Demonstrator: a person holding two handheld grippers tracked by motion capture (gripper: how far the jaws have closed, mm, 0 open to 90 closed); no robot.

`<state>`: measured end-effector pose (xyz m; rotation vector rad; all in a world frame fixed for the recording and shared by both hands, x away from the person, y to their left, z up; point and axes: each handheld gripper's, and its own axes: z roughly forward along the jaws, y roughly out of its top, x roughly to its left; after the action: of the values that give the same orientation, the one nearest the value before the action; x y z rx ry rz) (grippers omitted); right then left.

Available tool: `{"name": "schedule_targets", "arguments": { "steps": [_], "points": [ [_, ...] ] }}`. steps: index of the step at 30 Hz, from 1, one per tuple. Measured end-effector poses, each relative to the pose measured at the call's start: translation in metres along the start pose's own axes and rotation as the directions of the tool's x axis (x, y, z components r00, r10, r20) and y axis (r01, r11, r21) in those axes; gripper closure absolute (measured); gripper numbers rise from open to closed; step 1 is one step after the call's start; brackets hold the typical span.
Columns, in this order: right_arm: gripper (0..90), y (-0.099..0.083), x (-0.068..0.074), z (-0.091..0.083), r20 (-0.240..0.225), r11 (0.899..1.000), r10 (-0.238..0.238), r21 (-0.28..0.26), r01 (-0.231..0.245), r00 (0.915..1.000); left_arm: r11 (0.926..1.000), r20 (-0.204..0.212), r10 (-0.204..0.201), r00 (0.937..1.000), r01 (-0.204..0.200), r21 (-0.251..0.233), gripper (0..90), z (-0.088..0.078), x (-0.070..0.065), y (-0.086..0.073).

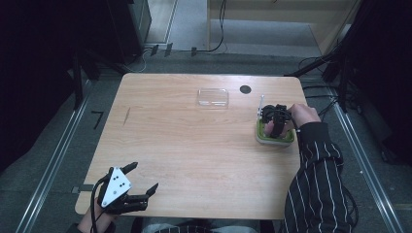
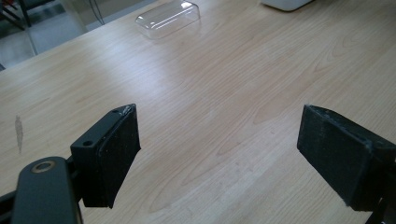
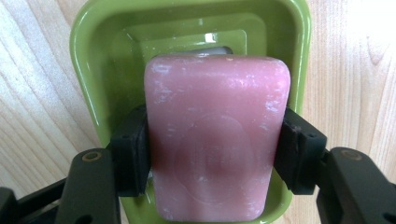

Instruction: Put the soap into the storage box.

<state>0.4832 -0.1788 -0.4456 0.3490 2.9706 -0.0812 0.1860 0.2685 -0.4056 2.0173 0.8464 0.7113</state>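
From the high view, a wooden table (image 1: 194, 145) carries a green soap dish (image 1: 275, 134) near its right edge. The right tool (image 1: 275, 121) is down in that dish, held by a hand (image 1: 303, 114) in a striped sleeve. A clear plastic lid (image 1: 213, 96) lies well to the left of the dish and farther from the person, with a small dark disc (image 1: 245, 89) between lid and dish, toward the far edge. The left tool (image 1: 127, 187) hangs at the near left corner, well apart from the dish, its jaws spread and empty.

In the left gripper view, the left tool (image 2: 219, 154) has its two black jaws wide apart over bare table, with the clear lid (image 2: 168, 18) far ahead.

In the right gripper view, the right tool (image 3: 215, 149) is clamped on a pink bar of soap (image 3: 215, 135), one jaw on each long side. The soap sits over the green dish (image 3: 88, 60); whether it rests on the bottom or is just lifted I cannot tell. Its long axis runs straight away from the tool, along the dish's length, broad stamped face up. The bar looks firm but likely slick and easily dented, fairly light; the side grip near its middle seems right, with moderate squeeze so it does not squirt out.
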Motion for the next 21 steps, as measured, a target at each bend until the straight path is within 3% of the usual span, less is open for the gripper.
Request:
{"name": "schedule_targets", "arguments": {
  "steps": [21],
  "points": [
    [38.2,0.0001,0.0005,0.0013,0.004,1.000,-0.013,-0.005,0.013,0.9999,1.0000,0.001,-0.001,1.0000,0.001,0.001,14.0,0.0005,0.0001,0.0001]
  ]
}}
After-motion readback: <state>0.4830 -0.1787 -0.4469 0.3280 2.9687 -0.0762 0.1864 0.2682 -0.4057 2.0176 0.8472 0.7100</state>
